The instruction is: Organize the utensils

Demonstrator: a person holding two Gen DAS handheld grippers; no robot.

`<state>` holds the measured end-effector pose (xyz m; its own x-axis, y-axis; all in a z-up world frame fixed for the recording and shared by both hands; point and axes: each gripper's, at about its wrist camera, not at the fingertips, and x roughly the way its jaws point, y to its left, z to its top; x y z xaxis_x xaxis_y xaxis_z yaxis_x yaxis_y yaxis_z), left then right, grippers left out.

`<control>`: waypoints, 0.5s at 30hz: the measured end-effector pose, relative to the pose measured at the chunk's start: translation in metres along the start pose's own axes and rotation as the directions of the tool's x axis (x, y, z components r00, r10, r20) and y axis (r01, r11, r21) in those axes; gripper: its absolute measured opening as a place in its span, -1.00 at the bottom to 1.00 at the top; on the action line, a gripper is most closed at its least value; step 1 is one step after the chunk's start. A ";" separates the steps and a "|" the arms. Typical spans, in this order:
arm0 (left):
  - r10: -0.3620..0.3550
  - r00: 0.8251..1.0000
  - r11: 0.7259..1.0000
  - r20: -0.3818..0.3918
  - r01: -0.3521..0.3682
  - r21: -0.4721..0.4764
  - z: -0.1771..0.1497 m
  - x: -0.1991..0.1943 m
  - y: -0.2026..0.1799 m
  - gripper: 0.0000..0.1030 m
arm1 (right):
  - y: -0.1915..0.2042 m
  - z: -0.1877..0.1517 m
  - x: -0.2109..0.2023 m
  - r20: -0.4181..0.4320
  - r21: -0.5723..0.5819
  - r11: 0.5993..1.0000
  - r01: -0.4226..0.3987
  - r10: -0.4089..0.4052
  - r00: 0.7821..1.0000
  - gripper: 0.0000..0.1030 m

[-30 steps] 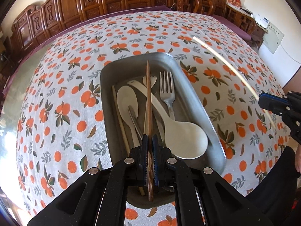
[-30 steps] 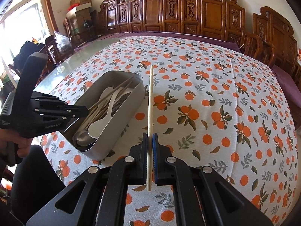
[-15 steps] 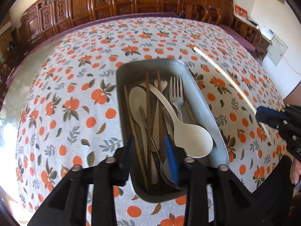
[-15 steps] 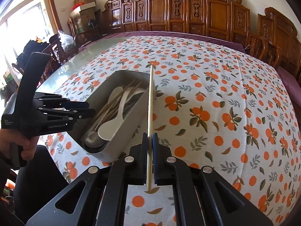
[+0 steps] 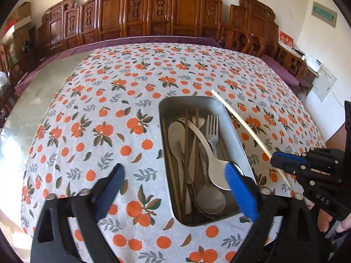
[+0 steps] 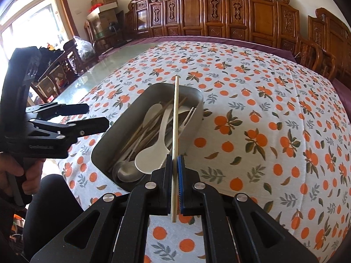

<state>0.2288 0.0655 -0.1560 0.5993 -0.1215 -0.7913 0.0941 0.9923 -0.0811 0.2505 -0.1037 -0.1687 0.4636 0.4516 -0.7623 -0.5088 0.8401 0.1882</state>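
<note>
Now spread wide and holding nothing — left gripper (image 5: 175, 188), with its blue pads on either side of the near end of the metal tray (image 5: 238, 144). Clamped in the right gripper (image 6: 174, 164), a pale chopstick (image 6: 175, 118), angled forward above the tray's right side. Lying loose inside the tray: two dark wooden chopsticks (image 5: 186, 135), a white ladle-shaped spoon (image 5: 210, 157), a fork (image 5: 212, 129), a metal spoon (image 5: 210, 199). Underneath, an orange-print tablecloth (image 5: 105, 114); behind the table, carved wooden chairs (image 5: 136, 13).
</note>
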 end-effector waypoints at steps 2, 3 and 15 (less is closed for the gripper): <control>0.005 1.000 1.000 0.008 -0.005 -0.004 0.000 -0.004 0.004 0.77 | 0.003 0.001 0.003 -0.001 0.001 1.000 -0.005 0.005 1.000 -0.88; 0.009 1.000 1.000 0.009 -0.009 -0.007 0.000 -0.005 0.006 0.77 | 0.004 0.002 0.005 -0.003 0.003 1.000 -0.008 0.008 1.000 -0.88; 0.037 0.999 0.999 0.008 -0.037 -0.035 -0.005 -0.009 0.026 0.77 | 0.026 0.018 0.040 -0.049 0.047 0.998 -0.036 0.039 0.998 -0.88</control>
<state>0.2215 0.0930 -0.1541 0.6083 -0.0847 -0.7891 0.0437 0.9964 -0.0733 0.2691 -0.0580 -0.1829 0.4079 0.4685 -0.7837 -0.4904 0.8364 0.2448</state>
